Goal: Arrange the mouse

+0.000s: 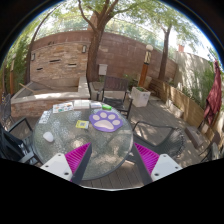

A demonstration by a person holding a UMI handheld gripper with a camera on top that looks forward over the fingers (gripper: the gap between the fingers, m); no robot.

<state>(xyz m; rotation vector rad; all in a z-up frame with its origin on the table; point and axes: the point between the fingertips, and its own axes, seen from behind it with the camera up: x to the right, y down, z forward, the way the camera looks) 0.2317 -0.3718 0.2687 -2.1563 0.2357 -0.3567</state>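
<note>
A round glass table (95, 150) stands on a wooden deck. A purple paw-shaped mouse pad (107, 121) lies on the far side of the table. A small white object (47, 136), which looks like the mouse, lies on the table's left part, apart from the pad. My gripper (113, 160) is held above the near side of the table, well short of both. Its fingers (78, 158) are spread wide open, with nothing between them.
A yellow note (82, 124) lies left of the pad. Flat boxes or papers (72, 105) sit at the table's far edge. Dark chairs (115, 92) surround the table. A tree trunk (94, 50), a brick wall (60, 60) and a planter (140, 96) stand beyond.
</note>
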